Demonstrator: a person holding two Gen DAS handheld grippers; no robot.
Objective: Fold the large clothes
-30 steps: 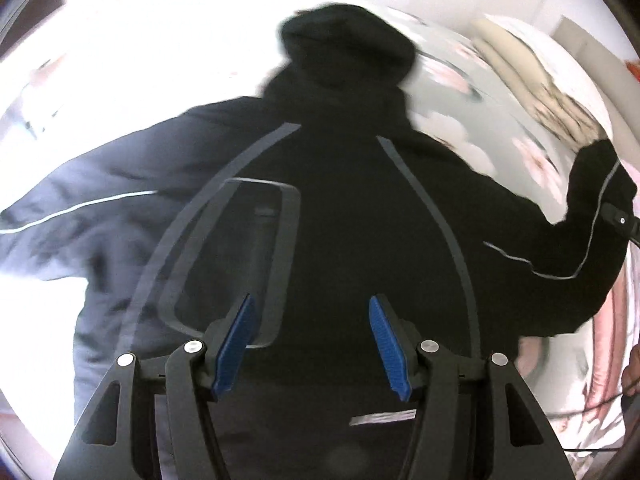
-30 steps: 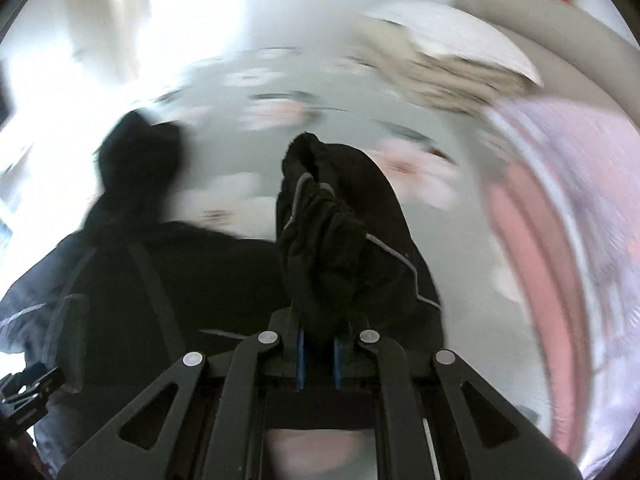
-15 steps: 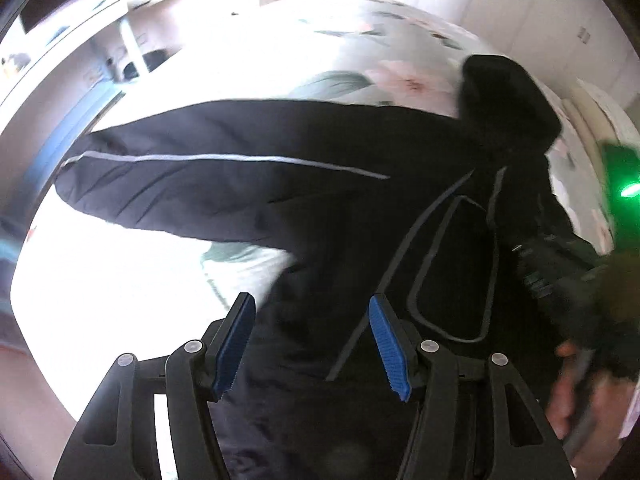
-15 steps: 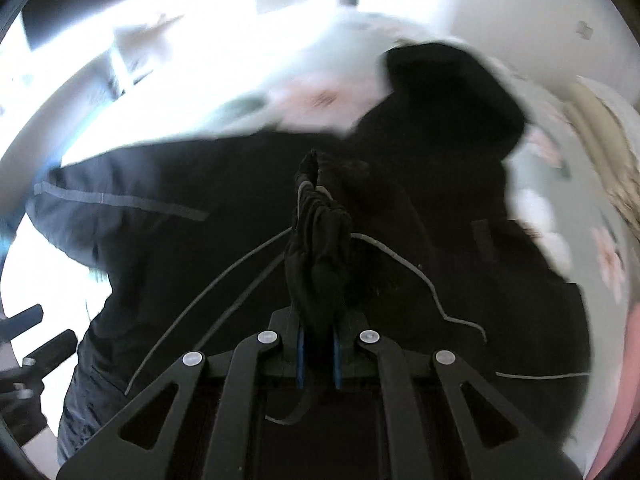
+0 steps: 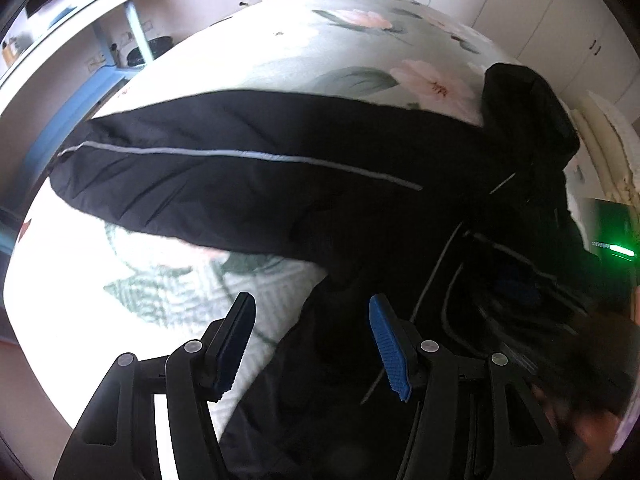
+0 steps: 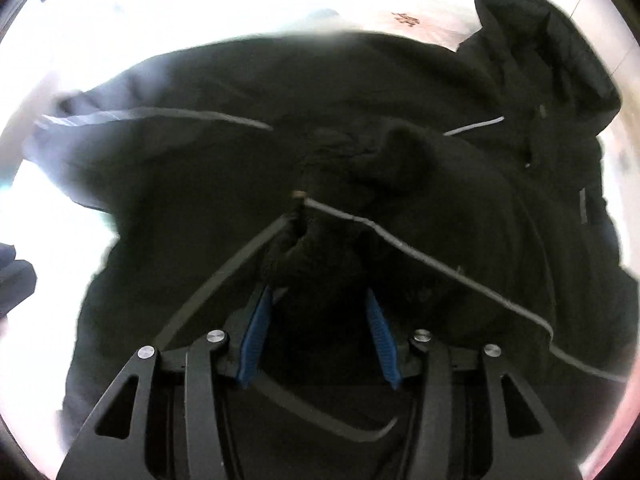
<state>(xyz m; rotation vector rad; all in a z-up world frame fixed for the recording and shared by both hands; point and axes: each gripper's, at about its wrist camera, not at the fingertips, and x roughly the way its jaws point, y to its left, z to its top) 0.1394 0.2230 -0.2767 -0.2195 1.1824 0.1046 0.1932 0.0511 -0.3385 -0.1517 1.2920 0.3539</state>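
both tools, left (image 5: 312,344) and right (image 6: 318,336), gape wide.

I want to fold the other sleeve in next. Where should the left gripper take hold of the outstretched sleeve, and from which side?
Probably at the cuff end of the outstretched sleeve, coming from the bedspread side beyond its tip. The sleeve lies flat and straight across the bed, its grey stripe running lengthwise, so the free end lifts easiest. The left gripper is open and empty.

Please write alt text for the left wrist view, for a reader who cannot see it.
A black jacket lies spread on a floral bedspread, one sleeve with a grey stripe stretched out to the left and the hood at upper right. The open left gripper hovers above the jacket's edge, holding nothing.
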